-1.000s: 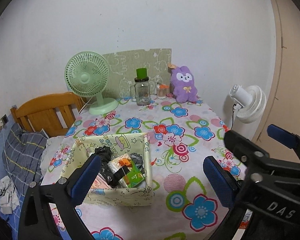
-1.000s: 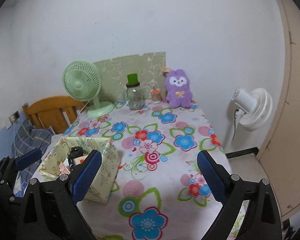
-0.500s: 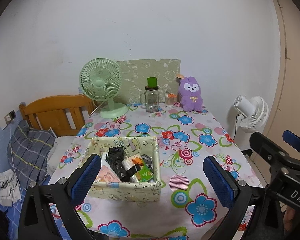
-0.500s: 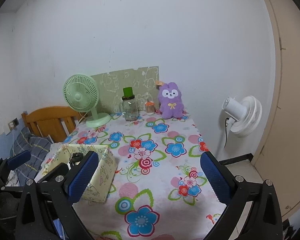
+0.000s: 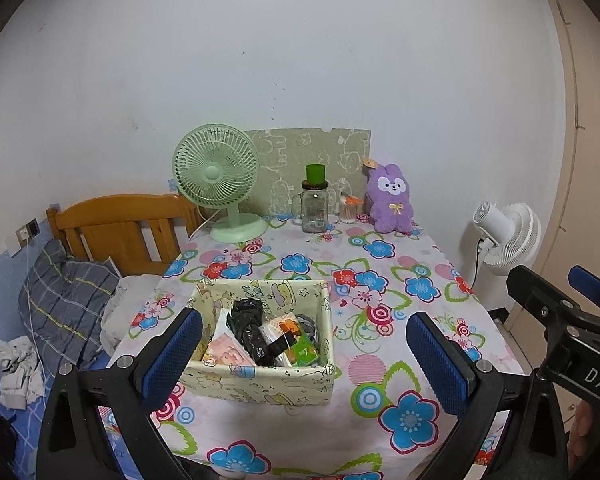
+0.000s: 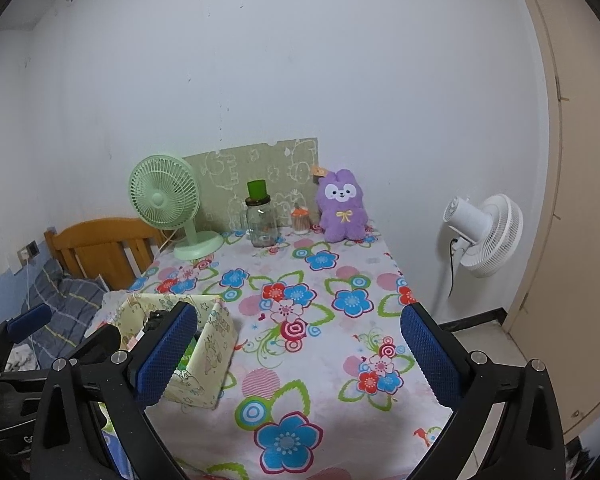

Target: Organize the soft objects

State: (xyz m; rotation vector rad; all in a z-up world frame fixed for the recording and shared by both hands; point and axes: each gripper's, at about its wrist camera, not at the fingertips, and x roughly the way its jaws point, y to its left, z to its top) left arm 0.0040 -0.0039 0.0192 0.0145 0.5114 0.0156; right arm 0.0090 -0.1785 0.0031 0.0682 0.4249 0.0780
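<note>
Above floral table [image 5: 400, 360]: left gripper [image 5: 300, 356] & right gripper [image 6: 298, 354] spread wide, empty; fabric box [image 5: 260, 384] w/ assorted packets.

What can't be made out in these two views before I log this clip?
- Fabric box contents: left wrist view shows a jumble too small to identify; in the right wrist view the right gripper finger covers them.
- Small jar contents: too small in both.
- Purple plush tag: unreadable.
- Left gripper: nothing between its fingers.
</note>
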